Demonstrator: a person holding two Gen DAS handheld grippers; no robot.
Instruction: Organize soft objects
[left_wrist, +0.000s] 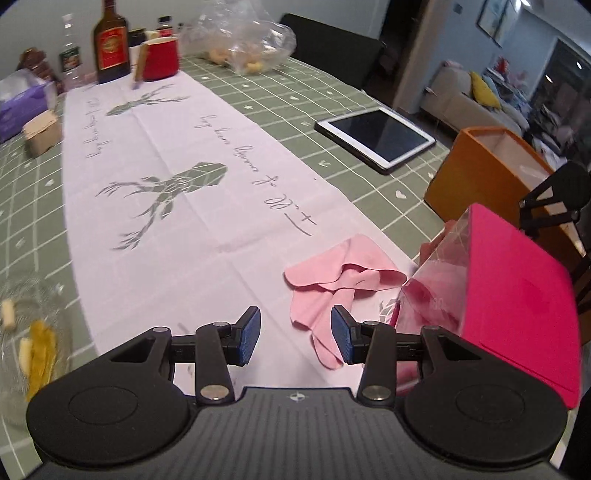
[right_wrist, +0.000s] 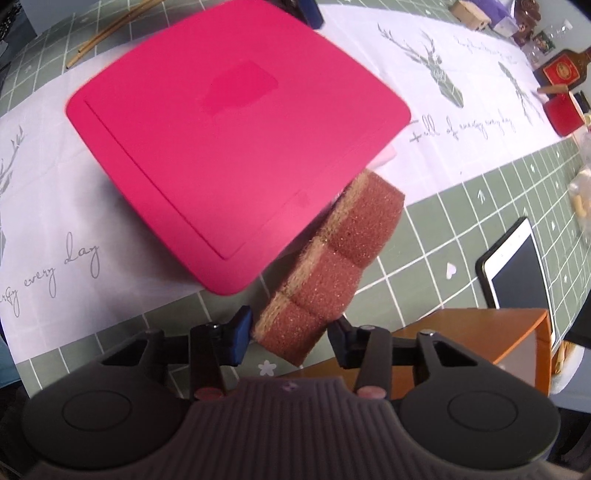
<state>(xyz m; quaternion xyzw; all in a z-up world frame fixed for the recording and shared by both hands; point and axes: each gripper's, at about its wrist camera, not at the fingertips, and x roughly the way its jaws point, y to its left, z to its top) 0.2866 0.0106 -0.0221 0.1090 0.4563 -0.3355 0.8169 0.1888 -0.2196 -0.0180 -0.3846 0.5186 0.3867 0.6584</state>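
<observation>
While the brown sponge (right_wrist: 325, 266) sits clamped between the right gripper (right_wrist: 290, 338) fingers beside the pink-lidded box (right_wrist: 229, 140), the pink cloth (left_wrist: 332, 291) lies crumpled on the desk (left_wrist: 332, 103) under the left gripper (left_wrist: 295, 334), fingers apart.

light: soft, even indoor, bright | shadows: faint | glare: mild on tablet (left_wrist: 375, 138) | blur: pink lid (right_wrist: 236, 144), jar (left_wrist: 33, 339) at left edge | distortion: strong fisheye bending, dark corners
</observation>
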